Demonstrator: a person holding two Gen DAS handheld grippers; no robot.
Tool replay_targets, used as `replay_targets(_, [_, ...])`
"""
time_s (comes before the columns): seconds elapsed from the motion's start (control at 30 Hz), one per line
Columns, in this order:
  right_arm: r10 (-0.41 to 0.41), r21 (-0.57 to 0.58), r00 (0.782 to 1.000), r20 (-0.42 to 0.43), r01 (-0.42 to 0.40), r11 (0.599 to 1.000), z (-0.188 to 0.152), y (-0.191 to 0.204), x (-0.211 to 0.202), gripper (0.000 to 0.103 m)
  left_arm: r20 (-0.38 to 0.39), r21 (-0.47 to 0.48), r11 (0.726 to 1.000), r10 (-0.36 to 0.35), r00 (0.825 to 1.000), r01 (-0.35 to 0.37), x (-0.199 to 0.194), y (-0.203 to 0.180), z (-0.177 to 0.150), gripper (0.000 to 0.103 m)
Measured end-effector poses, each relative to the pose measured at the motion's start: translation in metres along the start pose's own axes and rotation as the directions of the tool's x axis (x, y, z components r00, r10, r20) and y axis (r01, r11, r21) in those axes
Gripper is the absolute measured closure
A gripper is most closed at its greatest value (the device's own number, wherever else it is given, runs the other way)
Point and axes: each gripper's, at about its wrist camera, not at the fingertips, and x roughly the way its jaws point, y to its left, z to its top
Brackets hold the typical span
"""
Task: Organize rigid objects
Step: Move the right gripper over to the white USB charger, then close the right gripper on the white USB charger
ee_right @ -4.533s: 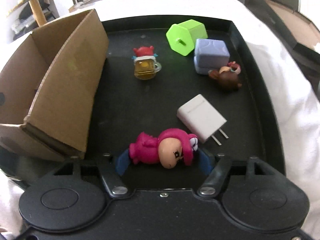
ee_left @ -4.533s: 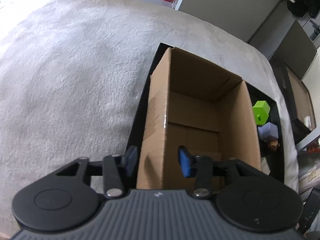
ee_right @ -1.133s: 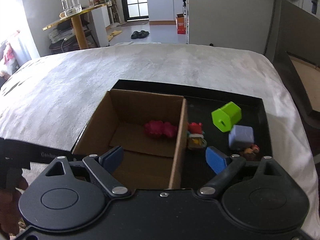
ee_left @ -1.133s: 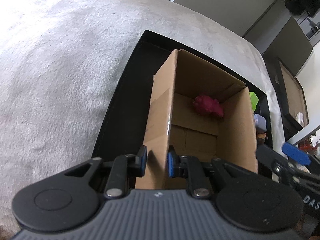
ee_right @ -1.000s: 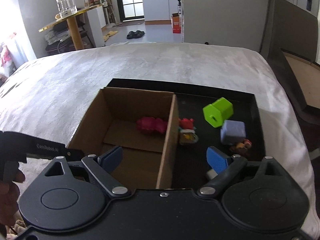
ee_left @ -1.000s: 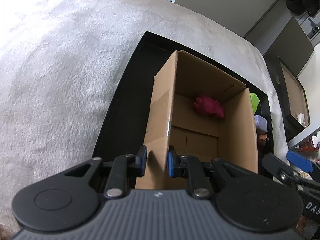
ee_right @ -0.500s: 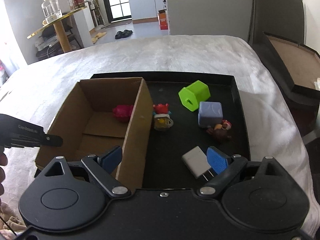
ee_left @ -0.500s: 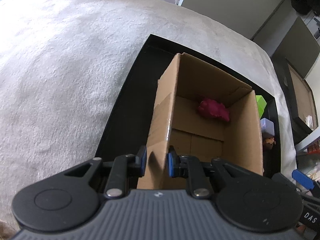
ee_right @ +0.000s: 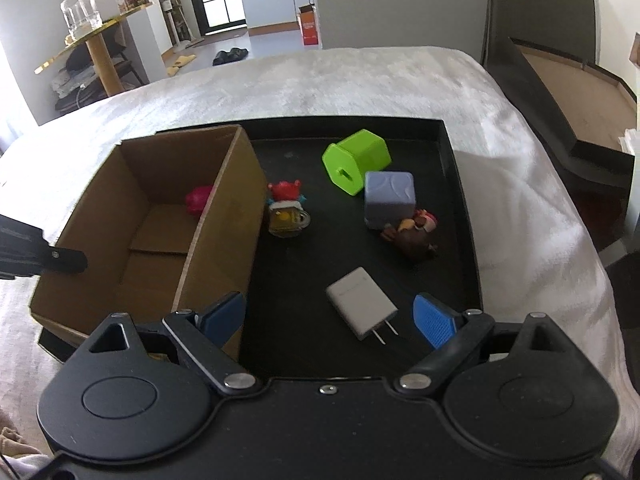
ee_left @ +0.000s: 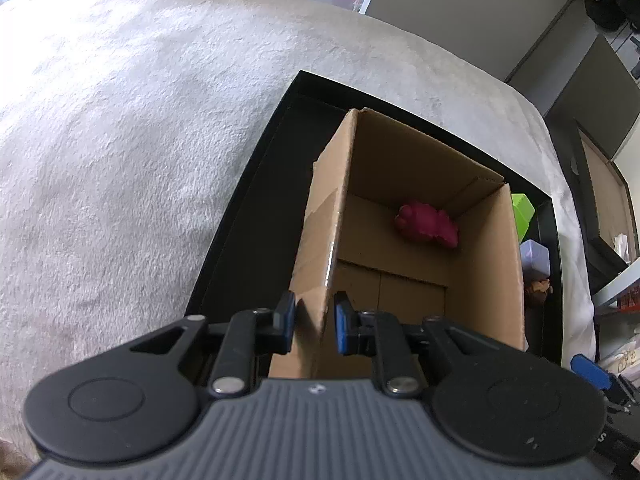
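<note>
On the black tray (ee_right: 460, 216), your left tool (ee_left: 311, 318) clamps the cardboard box (ee_left: 480, 272) wall; your right tool (ee_right: 326, 318), jaws apart, hovers over the white charger (ee_right: 360, 302). Lower and close next.

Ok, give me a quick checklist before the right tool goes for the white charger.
1. Right tool open, nothing in it: ok.
2. Charger lies flat on the tray, apart from the other toys: ok.
3. Charger sits between the open fingers' line: ok, though still ahead of the tips.
4. Left tool shut on the box wall, steadying it: ok.
5. Room in the box beside the pink toy: ok.
6. Prongs clear of the pads: cannot tell.
</note>
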Motion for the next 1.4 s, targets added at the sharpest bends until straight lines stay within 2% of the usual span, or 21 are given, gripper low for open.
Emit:
replay_targets(0.47, [-0.032,0.009,0.999,-0.034,0.032,0.999,-0.011,-0.02,0.026,0.012,-0.013,-0.018,1.0,-0.004,1.0,0.004,0.003,0.003,0.002,0.085])
replay_targets(0.67, [-0.042,-0.002,0.997,-0.059,0.042,0.999,-0.015,-0.021,0.041,0.015,-0.019,-0.022,1.0,-0.012,1.0,0.012,0.005,0.004,0.003,0.085])
replay_targets(1.07, [-0.12,-0.042,0.989,-0.088,0.117,0.992,-0.01,-0.028,0.081,0.017,-0.023,-0.027,0.999,-0.025,0.999,0.025,0.007,0.006,0.003,0.085])
replay_targets(1.27, [-0.127,-0.03,0.99,-0.068,0.125,0.992,-0.007,-0.03,0.086,0.017,-0.03,-0.034,0.999,-0.02,0.999,0.019,0.008,0.005,0.003,0.085])
replay_targets(1.37, [-0.093,-0.01,0.993,-0.07,0.092,0.996,-0.005,-0.032,0.088,0.024,-0.03,-0.034,0.999,-0.023,0.999,0.022,0.008,0.006,0.003,0.085])
replay_targets(1.4, [-0.088,-0.019,0.994,-0.071,0.087,0.996,-0.004,-0.031,0.087,0.034,-0.029,-0.035,0.999,-0.023,0.999,0.022,0.008,0.006,0.004,0.085])
